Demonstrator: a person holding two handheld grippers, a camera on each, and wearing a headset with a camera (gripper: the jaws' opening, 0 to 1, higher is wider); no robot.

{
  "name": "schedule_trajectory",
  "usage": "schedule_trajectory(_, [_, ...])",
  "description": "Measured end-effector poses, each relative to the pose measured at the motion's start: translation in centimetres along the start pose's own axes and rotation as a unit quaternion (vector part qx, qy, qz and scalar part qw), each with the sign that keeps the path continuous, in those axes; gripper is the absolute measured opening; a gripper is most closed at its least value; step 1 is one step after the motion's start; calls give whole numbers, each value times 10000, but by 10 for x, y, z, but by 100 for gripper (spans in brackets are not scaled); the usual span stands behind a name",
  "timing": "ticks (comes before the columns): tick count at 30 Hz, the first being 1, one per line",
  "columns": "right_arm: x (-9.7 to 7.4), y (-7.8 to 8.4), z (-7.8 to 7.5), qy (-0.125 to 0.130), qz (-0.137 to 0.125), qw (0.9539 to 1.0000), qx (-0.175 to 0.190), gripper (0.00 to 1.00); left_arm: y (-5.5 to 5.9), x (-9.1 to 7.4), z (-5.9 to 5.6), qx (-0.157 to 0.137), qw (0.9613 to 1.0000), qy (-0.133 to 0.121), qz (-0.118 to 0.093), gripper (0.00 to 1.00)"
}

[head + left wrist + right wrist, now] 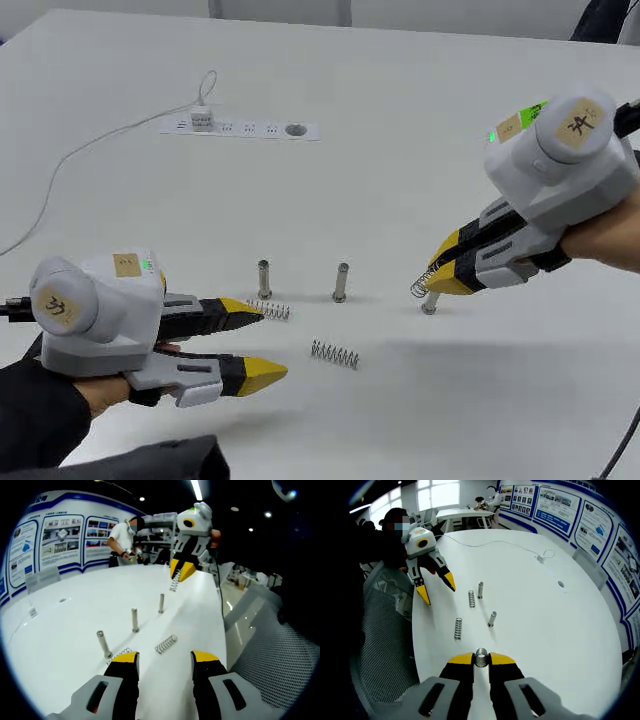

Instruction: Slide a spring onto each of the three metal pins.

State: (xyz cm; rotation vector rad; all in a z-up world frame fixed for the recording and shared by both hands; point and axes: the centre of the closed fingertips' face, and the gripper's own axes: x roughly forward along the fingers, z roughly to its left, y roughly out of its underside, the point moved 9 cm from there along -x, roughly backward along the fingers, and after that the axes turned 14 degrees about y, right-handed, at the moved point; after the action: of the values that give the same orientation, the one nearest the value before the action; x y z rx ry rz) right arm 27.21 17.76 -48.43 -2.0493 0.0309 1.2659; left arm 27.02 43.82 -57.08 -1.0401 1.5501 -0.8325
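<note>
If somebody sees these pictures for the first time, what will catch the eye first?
The right claw, shut on a spring close to the right pin, stands out first. Then comes the open left claw over the white table, with a loose spring beside one of its tips and another spring lying nearby.
</note>
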Motion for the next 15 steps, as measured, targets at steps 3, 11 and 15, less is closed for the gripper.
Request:
schedule_trajectory(3, [-2, 1, -6, 56, 26, 10000, 15, 12, -1, 0, 1, -7, 10000, -27, -38, 43])
schedule_trajectory(11, [-6, 4, -22, 212, 110, 9997, 55, 12, -1, -1, 0, -40, 9999, -76, -94, 44])
schedule_trajectory(15, [-5, 6, -29, 295, 165, 9994, 64, 12, -1, 1, 0, -28, 9999, -64, -106, 44])
